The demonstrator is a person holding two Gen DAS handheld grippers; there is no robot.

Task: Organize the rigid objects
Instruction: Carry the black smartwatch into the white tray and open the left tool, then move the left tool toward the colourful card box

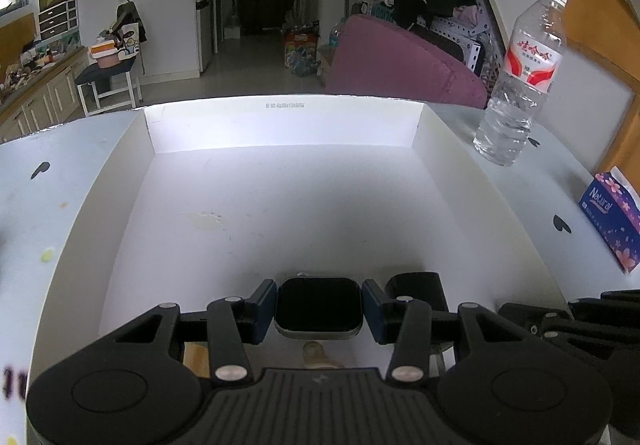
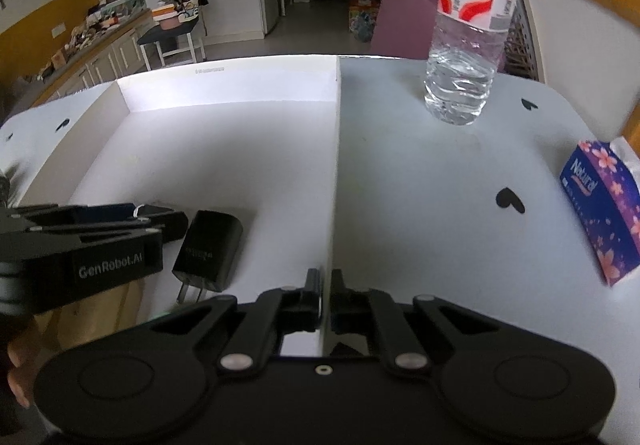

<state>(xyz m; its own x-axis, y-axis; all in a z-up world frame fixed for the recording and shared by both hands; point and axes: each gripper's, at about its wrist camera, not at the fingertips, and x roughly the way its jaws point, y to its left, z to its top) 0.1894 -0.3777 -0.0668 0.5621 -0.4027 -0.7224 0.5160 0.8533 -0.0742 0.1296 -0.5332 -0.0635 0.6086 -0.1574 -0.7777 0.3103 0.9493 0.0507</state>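
A smartwatch [image 1: 319,308] with a black screen and silver case sits between the blue pads of my left gripper [image 1: 319,309], which is shut on it just above the near floor of a shallow white box [image 1: 280,125]. A tan strap [image 1: 316,353] hangs below the watch. A black charger plug [image 2: 210,251] lies flat inside the box, right beside the left gripper [image 2: 160,223]. My right gripper [image 2: 327,285] is shut on the box's thin right wall [image 2: 337,149], one finger on each side.
A water bottle [image 2: 464,45] stands on the pale table [image 2: 420,185] to the right of the box. A purple tissue pack [image 2: 600,205] lies at the table's right edge. A person's fingers [image 2: 16,369] show at the lower left.
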